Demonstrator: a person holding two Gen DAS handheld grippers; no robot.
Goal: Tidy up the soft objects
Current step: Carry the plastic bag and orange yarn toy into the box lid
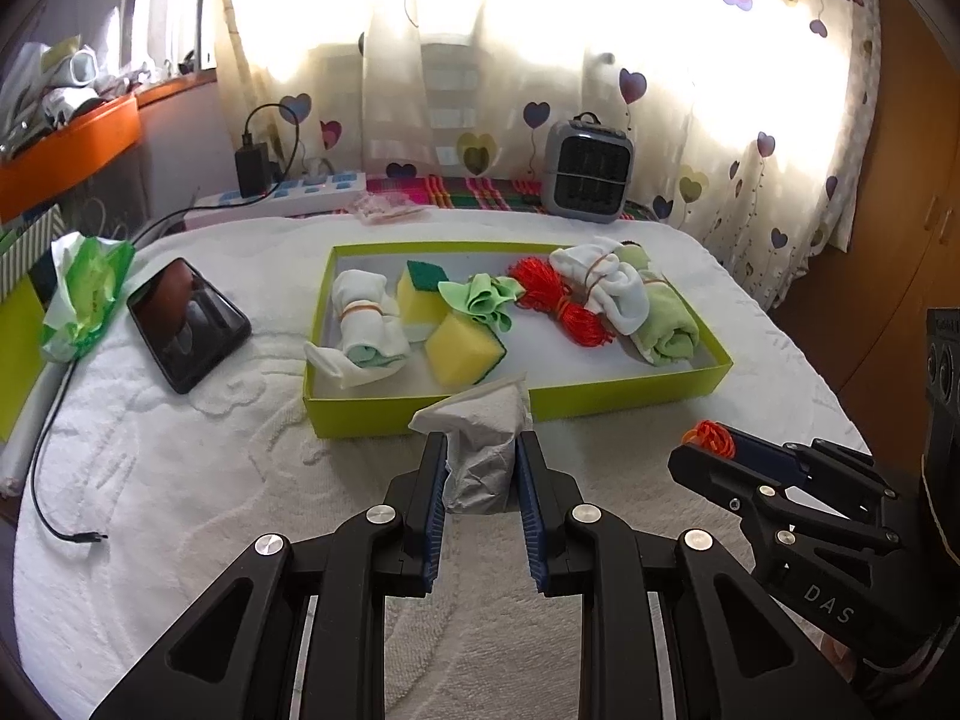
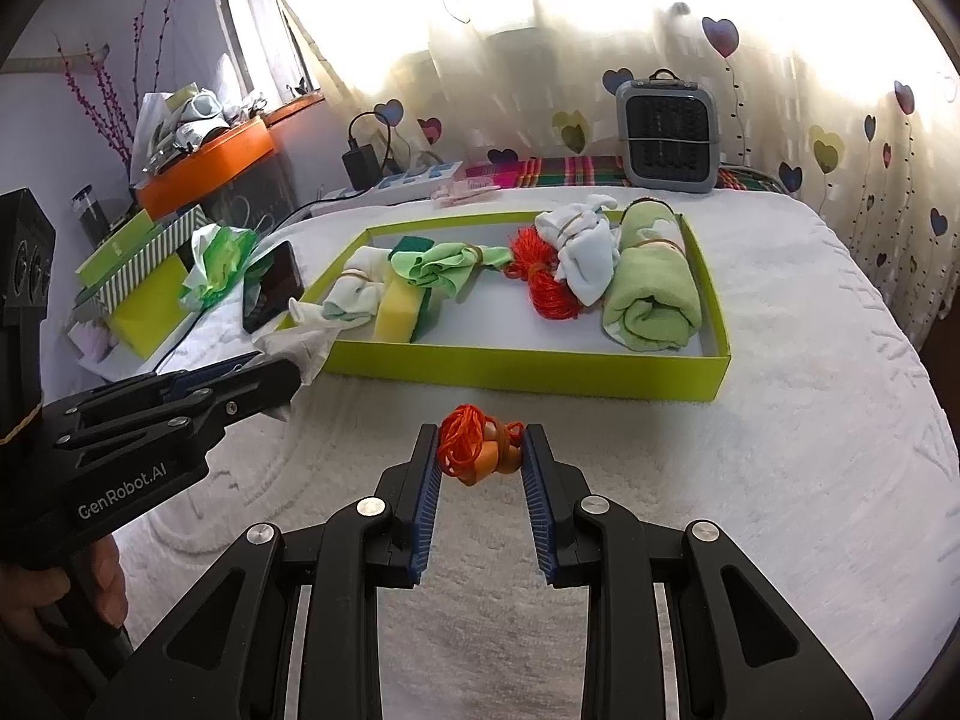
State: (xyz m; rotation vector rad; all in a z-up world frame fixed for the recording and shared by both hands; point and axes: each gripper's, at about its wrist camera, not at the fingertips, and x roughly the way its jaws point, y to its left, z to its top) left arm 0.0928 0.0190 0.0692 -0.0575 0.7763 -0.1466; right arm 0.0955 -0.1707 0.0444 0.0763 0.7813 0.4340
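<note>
Here, right gripper (image 2: 480, 450) partly hides perhaps orange cord (image 2: 465, 441).

Home bedroom – heart-print curtains (image 1: 690, 90), white bedspread (image 1: 180, 450)

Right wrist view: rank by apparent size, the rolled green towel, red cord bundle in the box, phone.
1. Rolled green towel, clearly largest.
2. Red cord bundle and phone: look alike; the phone is seen at an angle, so unranked.
</note>
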